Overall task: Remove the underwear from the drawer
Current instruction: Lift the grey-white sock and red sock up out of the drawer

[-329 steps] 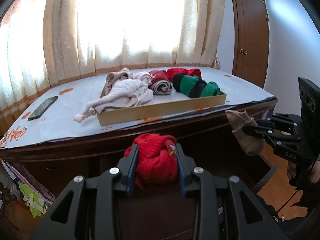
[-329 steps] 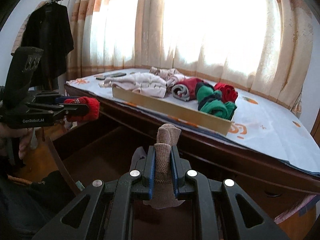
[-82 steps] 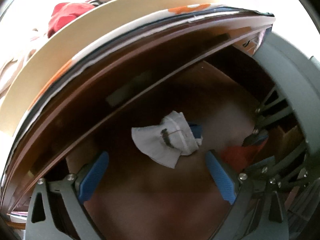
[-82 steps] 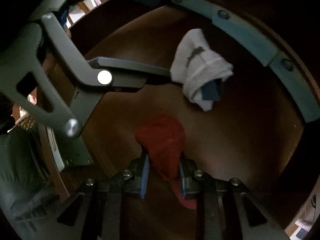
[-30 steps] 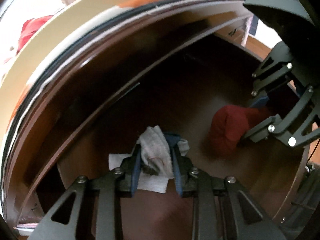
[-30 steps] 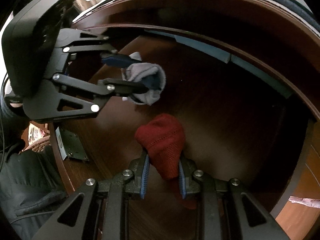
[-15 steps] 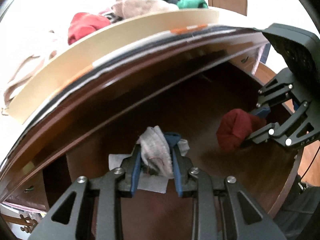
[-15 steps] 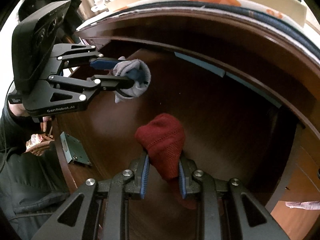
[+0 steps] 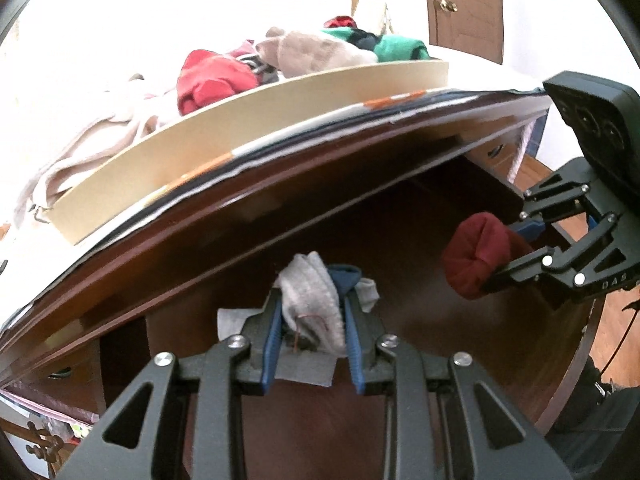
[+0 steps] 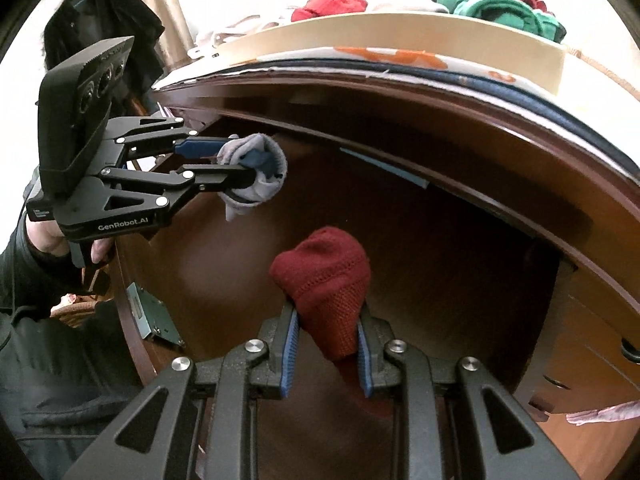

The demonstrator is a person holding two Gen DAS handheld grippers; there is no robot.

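Observation:
My left gripper (image 9: 310,304) is shut on a grey and white bundle with a blue part (image 9: 312,292); the right wrist view shows the same bundle (image 10: 256,176) hanging from the left gripper (image 10: 236,162) above the open drawer (image 10: 440,256). The right gripper (image 10: 325,320) is shut on a dark red knitted piece (image 10: 326,280), which also shows at the right of the left wrist view as the red piece (image 9: 478,258) in the right gripper (image 9: 508,248). Both bundles are held over the dark wooden drawer floor (image 9: 400,280), below the desk edge.
On the desk top stands a shallow beige tray (image 9: 260,120) with red, beige and green rolled clothes (image 9: 304,56). The desk's front edge (image 10: 460,104) overhangs the drawer. A person's dark sleeve (image 10: 36,280) is at the left. A brown door (image 9: 464,4) stands behind.
Both grippers have risen and tilted up with their bundles, so the desk top and tray come into view. The left gripper has rolled slightly. Grips are unchanged.

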